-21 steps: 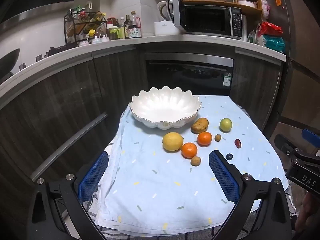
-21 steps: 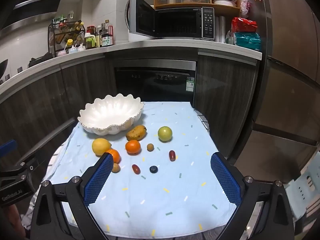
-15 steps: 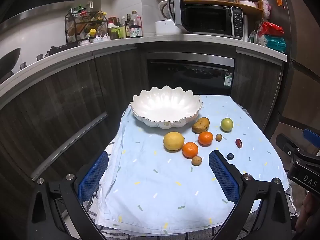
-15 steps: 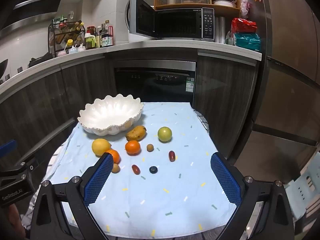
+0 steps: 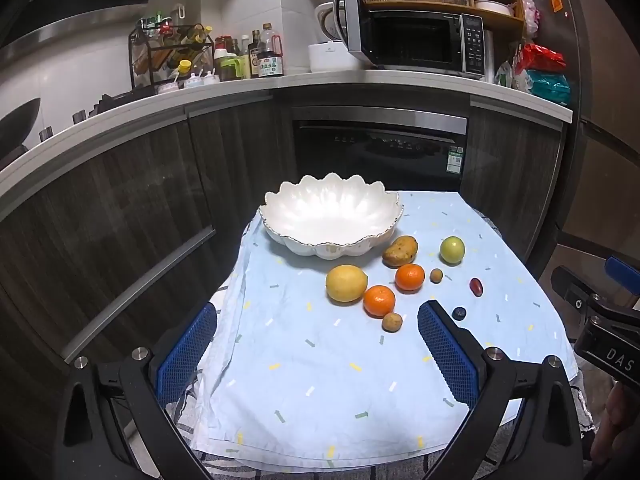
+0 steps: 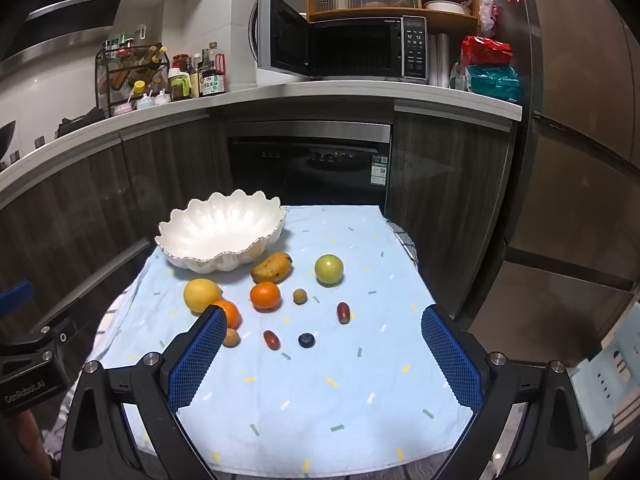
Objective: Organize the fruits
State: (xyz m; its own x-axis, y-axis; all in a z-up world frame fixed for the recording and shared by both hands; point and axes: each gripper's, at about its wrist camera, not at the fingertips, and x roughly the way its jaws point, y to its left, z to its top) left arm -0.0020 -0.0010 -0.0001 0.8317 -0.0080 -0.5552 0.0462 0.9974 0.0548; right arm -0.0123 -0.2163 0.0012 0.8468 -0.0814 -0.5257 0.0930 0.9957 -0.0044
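Observation:
A white scalloped bowl [image 5: 332,236] [image 6: 218,254] stands empty at the back of a light blue cloth. In front of it lie a lemon [image 5: 346,283] [image 6: 201,295], two oranges [image 5: 379,301] [image 5: 409,277], a mango [image 5: 399,251] [image 6: 272,267], a green apple [image 5: 452,250] [image 6: 329,270], small brown fruits [image 5: 392,322], red dates [image 6: 343,313] [image 6: 271,339] and a blueberry [image 6: 306,340]. My left gripper [image 5: 318,346] is open and empty, short of the fruits. My right gripper [image 6: 320,350] is open and empty above the cloth's near part.
The cloth-covered table [image 5: 320,392] stands before dark cabinets and an oven [image 5: 380,148]. A counter behind holds bottles [image 5: 264,60] and a microwave [image 5: 416,40] with its door open. The right gripper's body shows at the left wrist view's right edge [image 5: 600,328].
Both grippers have drifted slightly; the scene sits a little lower and nearer in the left view. No fruit has moved. Both grippers stay open.

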